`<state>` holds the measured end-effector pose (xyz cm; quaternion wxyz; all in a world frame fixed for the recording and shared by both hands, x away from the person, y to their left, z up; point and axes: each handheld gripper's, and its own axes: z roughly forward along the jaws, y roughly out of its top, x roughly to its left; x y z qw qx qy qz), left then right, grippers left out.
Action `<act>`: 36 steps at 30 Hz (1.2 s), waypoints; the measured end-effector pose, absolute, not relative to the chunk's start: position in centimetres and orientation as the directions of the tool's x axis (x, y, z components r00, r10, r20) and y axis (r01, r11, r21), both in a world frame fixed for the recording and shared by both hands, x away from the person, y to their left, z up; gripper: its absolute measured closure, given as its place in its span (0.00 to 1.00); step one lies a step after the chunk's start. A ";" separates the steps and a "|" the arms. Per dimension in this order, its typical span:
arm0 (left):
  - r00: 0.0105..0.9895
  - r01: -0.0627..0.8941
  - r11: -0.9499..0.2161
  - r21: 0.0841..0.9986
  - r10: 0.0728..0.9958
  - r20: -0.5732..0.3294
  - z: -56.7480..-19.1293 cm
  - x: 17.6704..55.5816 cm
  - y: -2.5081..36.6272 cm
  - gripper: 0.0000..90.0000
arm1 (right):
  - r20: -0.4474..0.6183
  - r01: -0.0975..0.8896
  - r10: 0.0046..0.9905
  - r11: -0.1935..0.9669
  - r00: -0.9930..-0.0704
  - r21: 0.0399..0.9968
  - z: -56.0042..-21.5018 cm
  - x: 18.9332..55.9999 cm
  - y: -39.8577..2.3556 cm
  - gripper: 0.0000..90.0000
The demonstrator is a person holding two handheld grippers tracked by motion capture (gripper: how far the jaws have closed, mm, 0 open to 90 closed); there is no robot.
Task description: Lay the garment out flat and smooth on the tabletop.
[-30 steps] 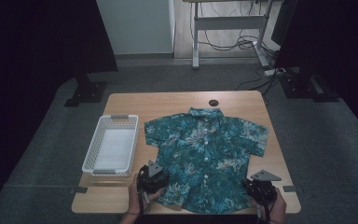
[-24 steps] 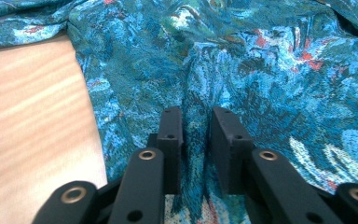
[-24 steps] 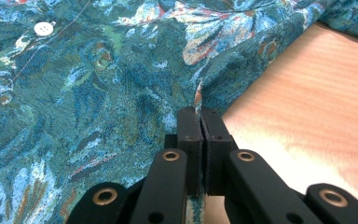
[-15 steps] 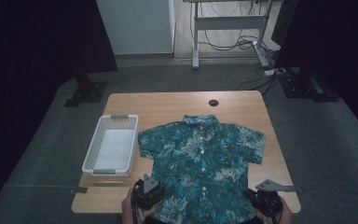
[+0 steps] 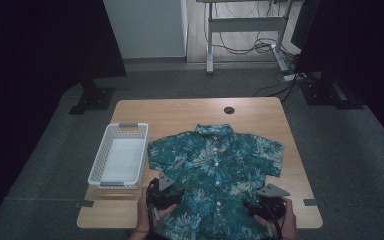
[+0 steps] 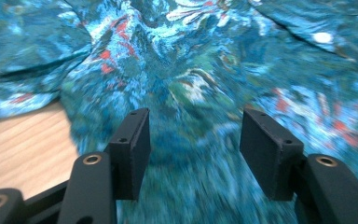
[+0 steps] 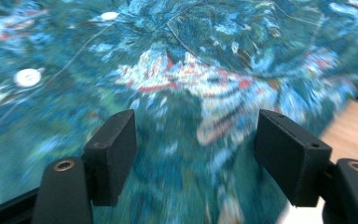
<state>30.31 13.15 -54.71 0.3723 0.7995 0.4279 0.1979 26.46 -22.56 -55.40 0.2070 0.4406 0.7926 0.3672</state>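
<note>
Both grippers [image 5: 162, 197] [image 5: 270, 206] just opened over shirt [image 5: 215, 170] on wood table [image 5: 180, 112], dark rm.

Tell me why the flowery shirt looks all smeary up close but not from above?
In the left gripper view the shirt is streaked with blur, worst near the jaws; the right gripper view smears the same way, though a white button still shows. The high view is dim, with dark surroundings, yet the shirt's shape and the white basket read clearly.

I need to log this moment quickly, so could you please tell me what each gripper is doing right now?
Left gripper: jaws just opened, over the shirt, gripping nothing.
Right gripper: jaws just opened, over the shirt's hem, gripping nothing.
</note>
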 end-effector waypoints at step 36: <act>0.577 0.513 -0.380 0.770 0.817 0.019 -55.9 26.0 13.0 0.42 | 0.007 0.566 0.836 0.365 -0.548 0.739 -56.0 24.5 -22.9 0.31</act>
